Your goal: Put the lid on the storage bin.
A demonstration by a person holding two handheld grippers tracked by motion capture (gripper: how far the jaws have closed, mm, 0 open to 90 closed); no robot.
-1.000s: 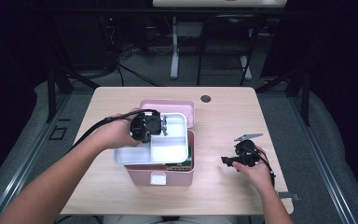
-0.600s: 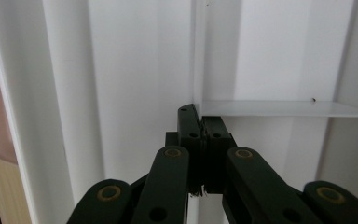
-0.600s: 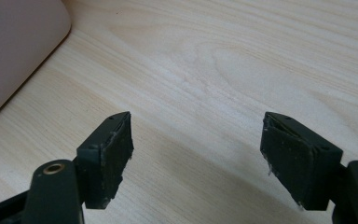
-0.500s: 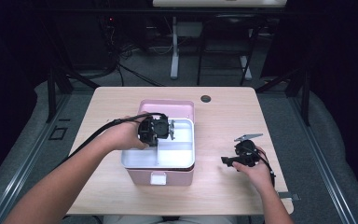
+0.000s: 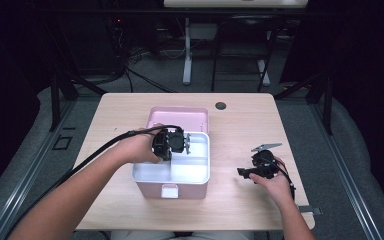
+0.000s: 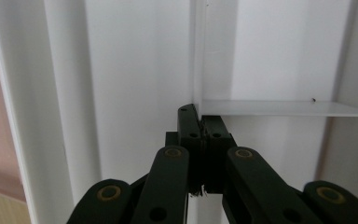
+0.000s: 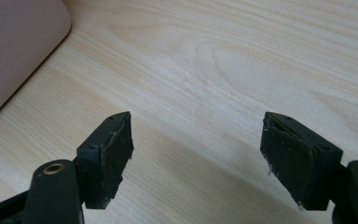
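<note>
White tray (image 5: 195,170) lowered into pink box (image 5: 172,189), left gripper (image 6: 200,135) clenched on divider (image 6: 197,56), right gripper (image 7: 196,154) released.

A pink box (image 5: 177,119) holds a white tray (image 5: 198,170) (black-jawed grippers) on a pale wood-grain table (image 5: 245,130).

Left gripper (image 5: 185,144) jaws pressed together; right gripper (image 5: 244,172) jaws spread wide.
</note>
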